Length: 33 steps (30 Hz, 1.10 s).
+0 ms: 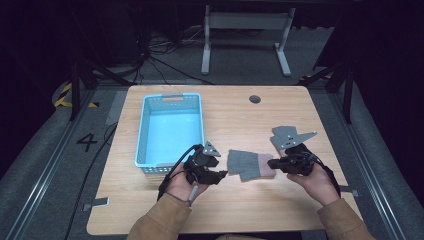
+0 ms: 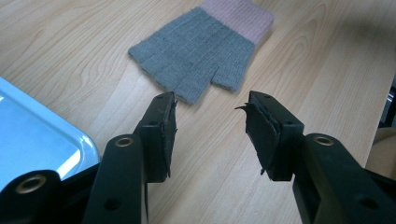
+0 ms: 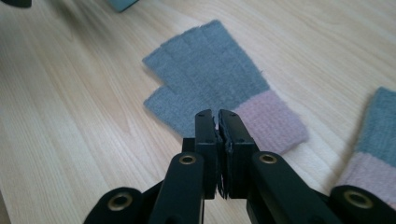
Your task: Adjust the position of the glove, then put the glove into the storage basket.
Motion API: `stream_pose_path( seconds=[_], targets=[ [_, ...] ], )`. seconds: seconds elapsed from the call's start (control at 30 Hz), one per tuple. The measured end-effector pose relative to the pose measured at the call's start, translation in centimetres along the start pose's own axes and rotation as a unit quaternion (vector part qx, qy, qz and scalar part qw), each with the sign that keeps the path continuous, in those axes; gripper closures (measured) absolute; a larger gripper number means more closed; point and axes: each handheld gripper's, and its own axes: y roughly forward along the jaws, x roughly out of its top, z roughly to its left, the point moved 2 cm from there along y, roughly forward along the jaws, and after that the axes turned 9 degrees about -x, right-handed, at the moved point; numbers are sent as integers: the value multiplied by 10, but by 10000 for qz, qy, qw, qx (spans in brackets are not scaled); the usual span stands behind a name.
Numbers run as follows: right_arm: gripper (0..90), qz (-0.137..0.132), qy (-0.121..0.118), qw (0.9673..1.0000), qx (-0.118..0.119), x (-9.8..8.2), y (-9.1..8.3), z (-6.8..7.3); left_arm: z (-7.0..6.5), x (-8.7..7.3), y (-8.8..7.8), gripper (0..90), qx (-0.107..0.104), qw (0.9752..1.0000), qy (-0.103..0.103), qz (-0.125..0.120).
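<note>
A grey fingerless glove with a pink cuff (image 1: 247, 165) lies flat on the wooden table between my two grippers; it lies ahead in the left gripper view (image 2: 196, 51) and in the right gripper view (image 3: 210, 74). My left gripper (image 1: 222, 174) (image 2: 210, 109) stands open just short of the glove's finger end, nothing between its jaws. My right gripper (image 1: 271, 162) (image 3: 218, 114) hovers over the pink cuff, jaws together with nothing between them. A second matching glove (image 1: 278, 134) (image 3: 380, 135) lies to the right, partly behind the right gripper.
A light blue plastic basket (image 1: 170, 97) (image 2: 42, 140) stands on the table's left half, close to my left hand. A round cable hole (image 1: 255, 99) sits near the far edge. Bare wood lies beyond the gloves and along the near edge.
</note>
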Motion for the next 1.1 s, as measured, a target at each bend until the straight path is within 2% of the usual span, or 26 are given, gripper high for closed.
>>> stream_pose_path(
  seconds=[0.37, 0.67, 0.9, 1.0, 1.1],
  targets=[
    [811, -352, 311, 9987, -219, 3, -12, -15, 1, -1, -1, 529, -3, 10000, -20, -7],
    [736, -469, 658, 9956, -472, 9, -16, -40, 3, -2, -4, 527, 22, 10000, -74, -50],
    [649, -359, 1025, 9900, -903, 8, -11, -70, 4, -2, -4, 526, 21, 10000, -86, -46],
    [615, -263, 1229, 9872, -982, 5, -3, -82, 4, -2, -3, 525, 22, 10000, -73, -38],
    [590, -150, 1323, 9848, -1112, 2, 2, -89, 4, -2, -1, 525, 3, 10000, -76, -8]
  ],
)
